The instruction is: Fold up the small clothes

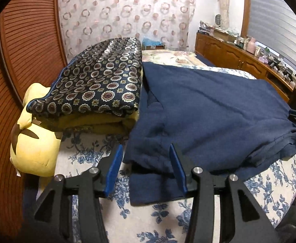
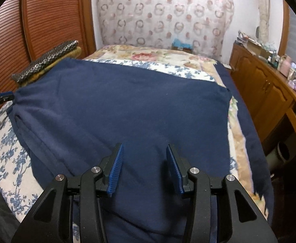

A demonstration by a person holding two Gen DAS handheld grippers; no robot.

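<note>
Navy garment (image 2: pixel 127 105), soft, fuzzy, flat on floral bedspread (image 2: pixel 8 154)

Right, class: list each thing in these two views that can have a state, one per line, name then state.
navy garment: spread on the bed, partly folded, in no grip.
left gripper: jaws open, over the garment's near edge.
right gripper: jaws open above the garment, nothing between them.
patterned blanket: folded, stacked on yellow bedding.
yellow pillow: lying beside the stack.
cabinet doors: shut.
</note>
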